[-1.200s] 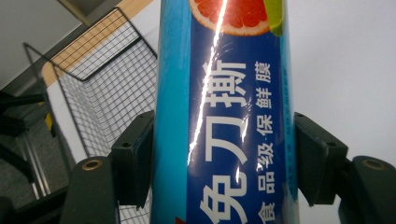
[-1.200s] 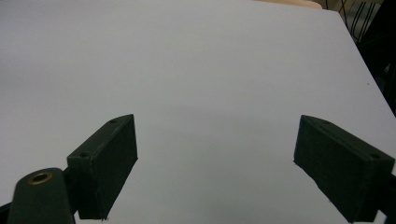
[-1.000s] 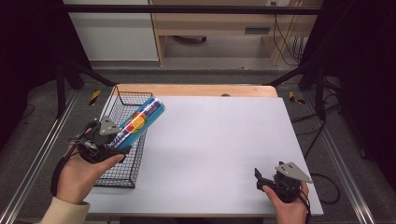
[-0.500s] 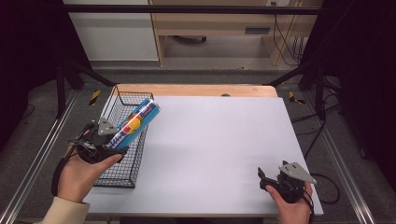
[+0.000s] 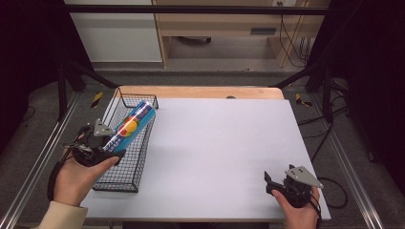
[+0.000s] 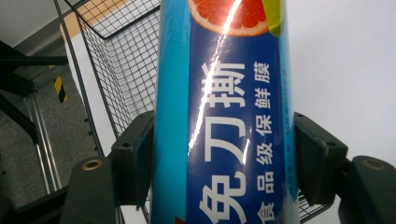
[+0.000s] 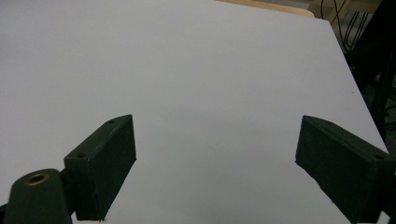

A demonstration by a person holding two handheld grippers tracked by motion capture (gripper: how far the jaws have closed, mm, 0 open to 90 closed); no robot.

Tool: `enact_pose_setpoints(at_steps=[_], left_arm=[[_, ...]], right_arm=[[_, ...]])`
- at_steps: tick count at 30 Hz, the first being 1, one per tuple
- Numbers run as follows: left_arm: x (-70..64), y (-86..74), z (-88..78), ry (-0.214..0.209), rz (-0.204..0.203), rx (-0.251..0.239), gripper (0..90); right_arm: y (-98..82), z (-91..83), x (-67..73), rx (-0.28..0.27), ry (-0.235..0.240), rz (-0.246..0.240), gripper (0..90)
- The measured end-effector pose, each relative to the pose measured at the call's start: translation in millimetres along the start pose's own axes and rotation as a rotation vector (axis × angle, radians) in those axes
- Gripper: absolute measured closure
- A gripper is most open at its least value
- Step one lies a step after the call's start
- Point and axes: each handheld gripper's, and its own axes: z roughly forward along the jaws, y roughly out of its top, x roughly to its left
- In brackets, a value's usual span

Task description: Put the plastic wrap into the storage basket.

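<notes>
**Cling-film roll gripped over the wire basket**

My left gripper [image 5: 112, 145] is clenched on a blue cling-film roll [image 5: 130, 125], w/ orange-fruit art and white Chinese print on the label. In the left gripper view the roll [image 6: 224, 116] runs straight up between my two black jaws, both pads pressed flat against its sides, so the grip sits near one end and most of the length sticks out ahead of the tongs. I'd judge that's on purpose: holding the near end lets the far end lead.

From the high view the roll slants up and away from my left hand [image 5: 76, 174], above the black wire basket [image 5: 125, 177] at the table's left edge. Its far end is over the basket's back part. Can't tell if it touches the mesh; it looks raised. The slant follows the basket's long side, which I read as lining it up to lie inside.

My right gripper [image 5: 274, 183] rests at the near right corner of the white tabletop [image 5: 224, 143], well apart from roll and basket. Its jaws stand wide, nothing between them, just bare table [image 7: 210, 84] ahead. Parked, I'd say, out of the way.
</notes>
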Motion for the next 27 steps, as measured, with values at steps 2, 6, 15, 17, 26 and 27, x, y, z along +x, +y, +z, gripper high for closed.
enact_pose_setpoints(at_steps=[2,6,15,17,26,27], left_arm=[[-0.6,-0.6,1.7,0.0,-0.002,0.001,32.1],[0.0,-0.5,4.2,0.003,-0.002,0.015,32.1],[2.7,-1.5,9.1,0.021,-0.015,0.05,32.2],[5.9,-2.9,10.1,0.023,-0.027,0.066,32.2],[16.2,-6.5,13.1,0.045,-0.056,0.117,32.2],[16.6,-7.3,14.9,0.05,-0.058,0.14,32.2]], right_arm=[[0.1,-0.8,0.7,-0.002,0.002,-0.005,12.4],[0.2,0.6,1.3,0.004,0.008,-0.007,12.4],[0.1,-0.4,1.2,0.003,0.014,0.0,12.7],[0.0,-0.4,1.2,0.004,0.015,0.0,12.8],[-0.1,0.2,1.1,0.008,0.015,0.001,12.8],[-0.1,0.1,1.1,0.009,0.016,0.002,12.7]])
